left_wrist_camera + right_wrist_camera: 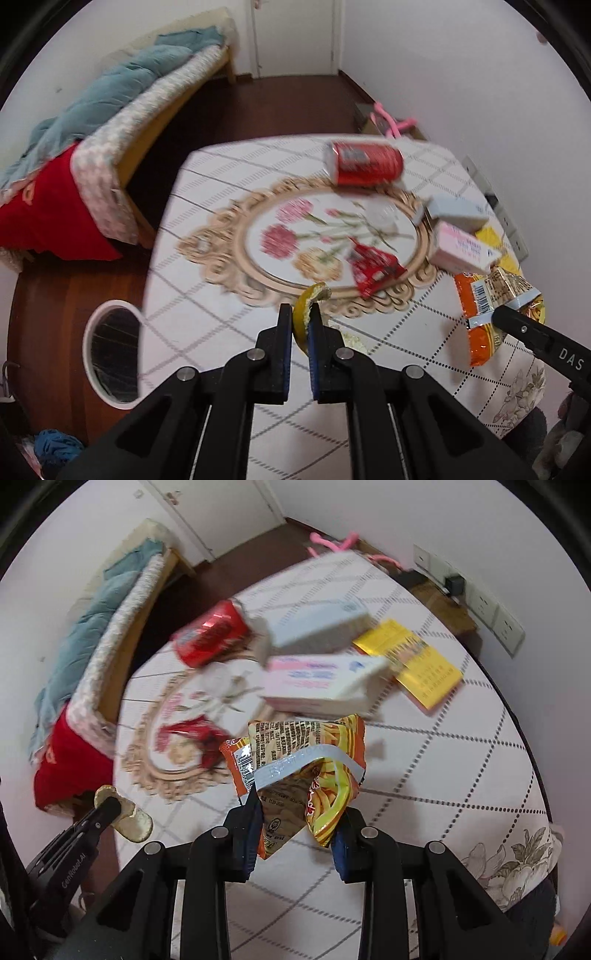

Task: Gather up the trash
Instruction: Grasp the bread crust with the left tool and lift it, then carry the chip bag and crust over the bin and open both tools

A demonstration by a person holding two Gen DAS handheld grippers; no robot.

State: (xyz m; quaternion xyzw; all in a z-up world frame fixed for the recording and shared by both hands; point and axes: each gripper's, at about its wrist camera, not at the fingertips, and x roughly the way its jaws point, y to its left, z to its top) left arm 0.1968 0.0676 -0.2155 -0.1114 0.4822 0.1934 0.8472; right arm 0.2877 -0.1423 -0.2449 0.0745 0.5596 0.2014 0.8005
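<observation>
Both grippers are carrying trash above the table [207,221], so the step in hand looks like the carry toward the bin; judging by the layout, the next move is calling for swinging each load out past the table's edge and letting go over the opening.

The table, under a checked cloth with a floral medallion, is filling most of both views. The white-rimmed trash bin [112,354] is standing on the floor just off the table's edge, at about nine o'clock from the left gripper in the left wrist view.

Trash still waiting on the cloth, seen from the left wrist: a red can [364,163] lying on its side at twelve o'clock, a grey box [456,211] and a pink box [463,248] at two o'clock, a red wrapper [373,267] at one o'clock, and a yellow card [410,662] beyond the boxes in the right wrist view. All are blurred.

The right gripper [295,823] is clenching a crumpled orange snack bag [306,760], which is sticking up from between the jaws toward twelve o'clock, off the cloth.

The left gripper [298,325] is pinching a yellow-green fruit peel [308,302], jaws nearly together on it, with the curl poking out at twelve o'clock. The bin is lying well to its left and lower, so the peel seems to have the shorter trip.
</observation>
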